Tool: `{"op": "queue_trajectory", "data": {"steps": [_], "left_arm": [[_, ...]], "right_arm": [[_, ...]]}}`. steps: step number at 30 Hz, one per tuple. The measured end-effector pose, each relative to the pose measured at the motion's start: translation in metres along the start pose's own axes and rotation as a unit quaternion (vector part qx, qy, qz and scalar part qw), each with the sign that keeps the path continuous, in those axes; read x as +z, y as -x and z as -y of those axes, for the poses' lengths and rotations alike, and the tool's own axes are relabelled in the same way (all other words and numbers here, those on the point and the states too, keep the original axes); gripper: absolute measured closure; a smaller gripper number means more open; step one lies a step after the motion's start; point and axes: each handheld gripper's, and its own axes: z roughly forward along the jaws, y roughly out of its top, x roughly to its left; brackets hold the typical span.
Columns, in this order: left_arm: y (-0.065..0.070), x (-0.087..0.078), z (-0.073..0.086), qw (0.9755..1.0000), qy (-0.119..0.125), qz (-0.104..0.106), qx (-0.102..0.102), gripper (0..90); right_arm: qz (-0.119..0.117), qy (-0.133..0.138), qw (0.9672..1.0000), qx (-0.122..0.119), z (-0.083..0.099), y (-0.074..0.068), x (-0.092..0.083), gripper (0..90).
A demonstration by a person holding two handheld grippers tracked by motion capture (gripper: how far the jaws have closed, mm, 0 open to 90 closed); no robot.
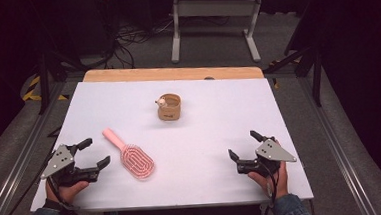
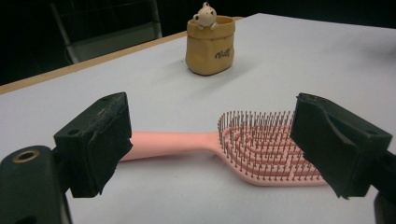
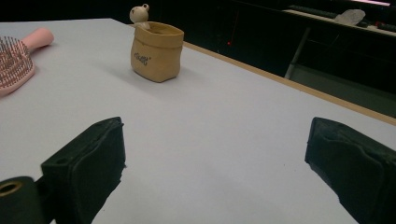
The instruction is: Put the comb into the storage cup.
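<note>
Forearms in denim sleeves come in from the bottom of the high view, cut off at the frame's edge, and each hand is half hidden under its tool. The left gripper (image 1: 95, 153) sits near the table's (image 1: 208, 186) near left corner with jaws spread wide and nothing between them; the right gripper (image 1: 242, 145) rests near the near right corner, jaws likewise apart and empty. A pink hairbrush (image 1: 131, 155) lies flat on the white matte surface just beside the left gripper, handle pointing away and to the left, oval head nearer the person. Farther back, near the middle, stands a tan pot (image 1: 169, 108) shaped like a small crumpled bag, with a pale figure at its rim too small to read here.

Left gripper view: the brush (image 2: 243, 149) lies crosswise beyond the two blocky black jaws, which cover its handle end and the far side of its head; the bristles are thin dark pins in rows. The pot (image 2: 210, 45) carries a small bear and blurred lettering.

Right gripper view: the pot (image 3: 156, 51) stands ahead, the brush (image 3: 18, 58) cut off at the left edge, bare table between the parted jaws
</note>
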Motion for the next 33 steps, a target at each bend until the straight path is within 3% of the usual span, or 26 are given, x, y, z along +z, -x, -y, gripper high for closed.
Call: {"op": "queue_trajectory", "data": {"steps": [6,12,21,28,31,33], "left_arm": [[0.002,0.001,0.000,0.9999,-0.008,0.006,0.008,15.7],[0.003,0.004,-0.001,0.9998,-0.014,0.013,0.011,16.9],[-0.004,0.012,-0.008,0.9997,-0.016,-0.003,0.016,28.1],[-0.008,0.016,-0.016,0.9991,-0.028,0.000,0.032,50.9],[-0.010,0.025,-0.022,0.9980,-0.040,0.004,0.047,62.5],[-0.012,0.026,-0.023,0.9979,-0.043,0.007,0.048,75.6]], "right_arm": [[0.005,0.007,0.9999,0.014,0.000,0.003,-0.002,6.4],[0.008,0.009,0.9999,0.012,-0.001,0.002,-0.001,7.1],[0.012,0.014,0.9997,0.017,-0.003,0.003,0.002,8.6],[0.009,0.011,0.9999,0.004,-0.003,0.002,0.006,8.8],[0.011,0.009,0.9999,0.003,-0.002,0.002,0.006,9.0],[0.012,0.006,0.9999,0.006,-0.001,0.002,0.006,9.1]]}}
